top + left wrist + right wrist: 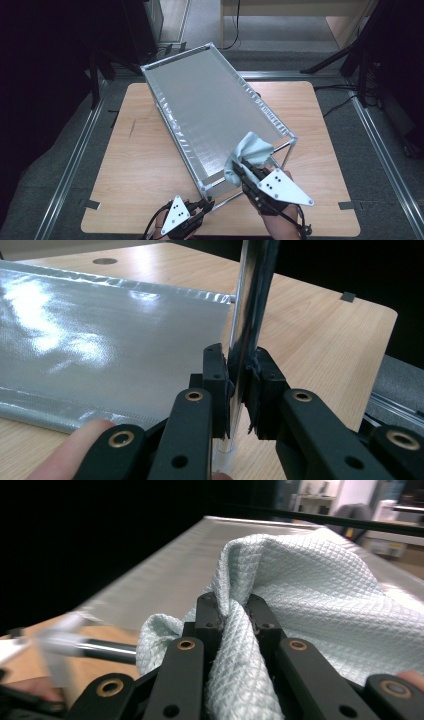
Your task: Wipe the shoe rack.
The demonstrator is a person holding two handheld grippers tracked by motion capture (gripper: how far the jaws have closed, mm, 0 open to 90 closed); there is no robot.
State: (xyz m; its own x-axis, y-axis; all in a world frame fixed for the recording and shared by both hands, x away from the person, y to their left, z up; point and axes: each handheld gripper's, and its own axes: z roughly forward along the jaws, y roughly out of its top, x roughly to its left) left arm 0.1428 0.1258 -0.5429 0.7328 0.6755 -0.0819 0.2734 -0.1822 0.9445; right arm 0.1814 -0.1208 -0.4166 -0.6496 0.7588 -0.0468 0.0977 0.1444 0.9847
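Meanwhile, right tool (243, 169) pinches the cloth (250, 152) on the shelf's silver top (210, 107); left tool (207, 204) clamps its leg (250, 315).

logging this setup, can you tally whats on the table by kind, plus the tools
Rack with silver fabric top: 1
Pale blue cloth: 1, pinched in the right tool
Handheld tools: 2, the left tool clamped on a chrome post of the rack
Total: 4
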